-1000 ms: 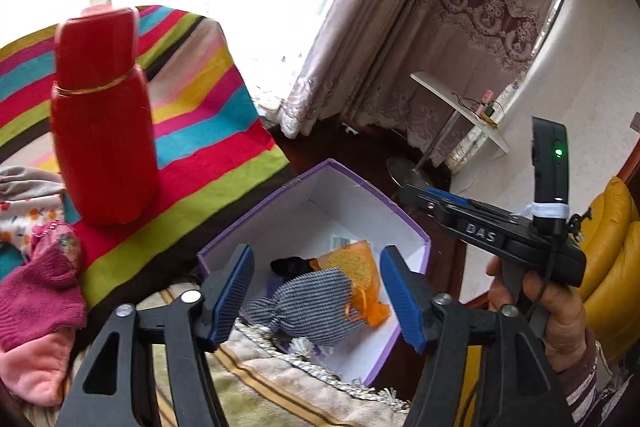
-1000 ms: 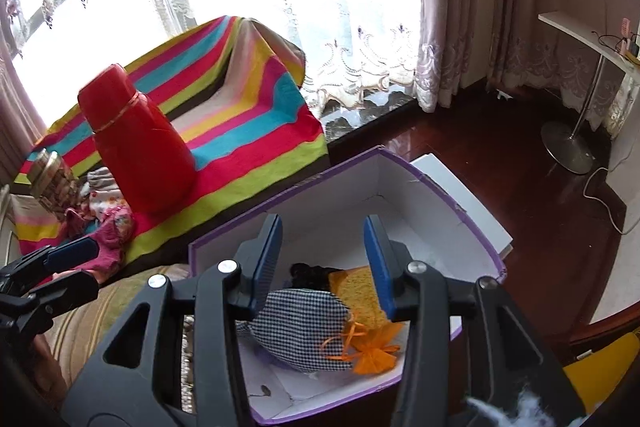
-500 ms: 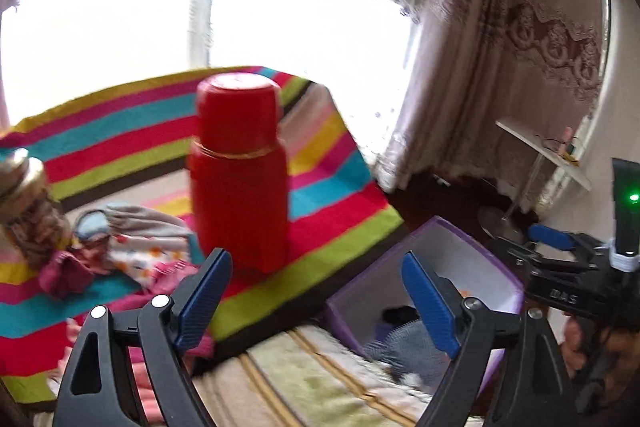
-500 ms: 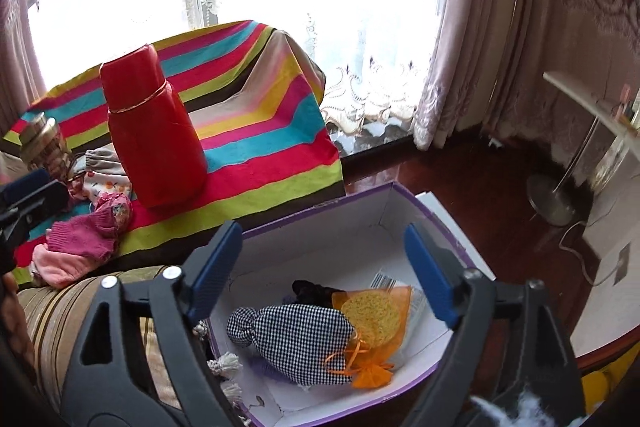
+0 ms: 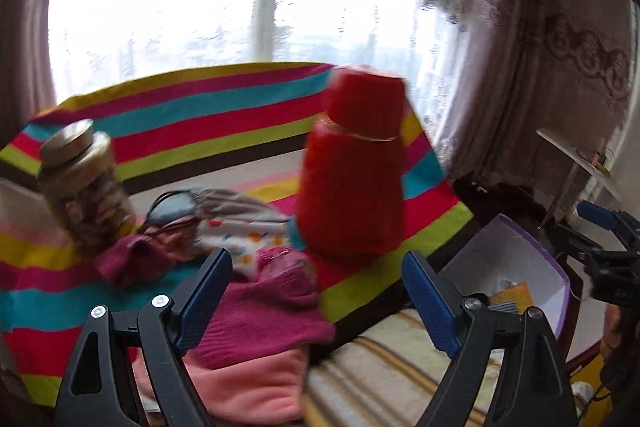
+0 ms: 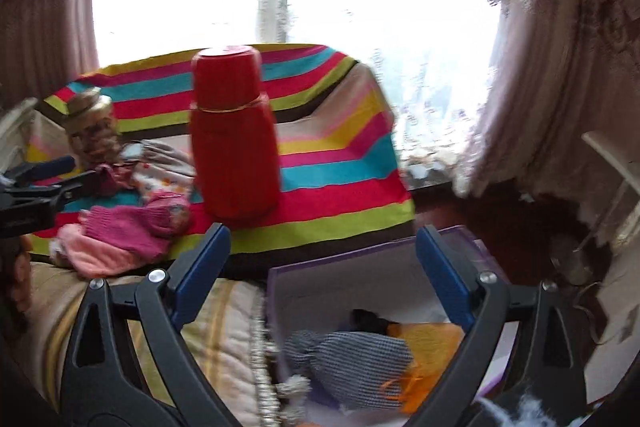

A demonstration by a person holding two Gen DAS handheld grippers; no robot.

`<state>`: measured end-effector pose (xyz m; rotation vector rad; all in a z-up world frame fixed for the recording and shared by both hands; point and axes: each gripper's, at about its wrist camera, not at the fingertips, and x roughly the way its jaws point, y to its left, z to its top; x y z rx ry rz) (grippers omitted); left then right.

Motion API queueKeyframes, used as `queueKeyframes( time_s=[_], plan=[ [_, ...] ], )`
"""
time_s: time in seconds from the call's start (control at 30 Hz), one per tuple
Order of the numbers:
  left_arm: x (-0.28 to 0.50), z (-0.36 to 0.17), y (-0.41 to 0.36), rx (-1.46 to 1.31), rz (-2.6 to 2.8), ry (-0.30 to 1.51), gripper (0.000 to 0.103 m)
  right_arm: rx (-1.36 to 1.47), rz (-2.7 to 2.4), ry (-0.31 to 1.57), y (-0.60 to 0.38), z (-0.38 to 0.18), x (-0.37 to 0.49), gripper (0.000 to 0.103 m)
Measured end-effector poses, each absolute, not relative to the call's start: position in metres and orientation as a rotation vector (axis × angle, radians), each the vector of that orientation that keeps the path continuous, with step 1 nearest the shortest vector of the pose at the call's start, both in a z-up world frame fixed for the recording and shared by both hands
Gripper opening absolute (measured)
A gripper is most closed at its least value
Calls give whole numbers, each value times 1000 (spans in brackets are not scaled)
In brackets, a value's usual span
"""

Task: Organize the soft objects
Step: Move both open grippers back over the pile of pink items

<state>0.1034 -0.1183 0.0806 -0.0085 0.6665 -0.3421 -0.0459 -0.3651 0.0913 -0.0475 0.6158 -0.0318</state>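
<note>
A heap of soft clothes lies on the striped cloth [image 5: 200, 115]: a magenta knit piece [image 5: 260, 315] over a salmon-pink fleece [image 5: 248, 387], with a white patterned cloth [image 5: 240, 231] behind. My left gripper [image 5: 316, 257] hangs open just above this heap, nothing between its pads. The purple-rimmed box [image 6: 360, 251] holds a checked pouch [image 6: 352, 355], an orange mesh bag [image 6: 432, 343] and something dark. My right gripper [image 6: 323, 231] is over the box's near-left corner, its jaws opening and empty. The same knit heap [image 6: 128, 227] shows at left.
A tall red flask [image 5: 352, 179] stands upright on the striped cloth beside the clothes, and a gold-lidded jar [image 5: 80, 187] stands further left. A beige fringed cover [image 6: 224, 327] lies between cloth and box. Dark wooden floor, curtains and a small white side table [image 6: 616, 155] are to the right.
Both grippers swung left, away from the box interior toward the striped cloth. The right jaws widened clearly and the left jaws widened too. The pouch and orange bag stay in the box.
</note>
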Motion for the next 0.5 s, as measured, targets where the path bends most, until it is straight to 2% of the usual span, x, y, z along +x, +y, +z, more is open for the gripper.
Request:
queueKeyframes(
  time_s=[0.27, 0.5],
  plan=[
    [122, 67, -28, -110, -203, 710, 87, -22, 94, 692, -334, 78, -30, 95],
    [137, 52, 21, -170, -111, 754, 87, -32, 177, 744, -305, 71, -9, 95]
  ],
)
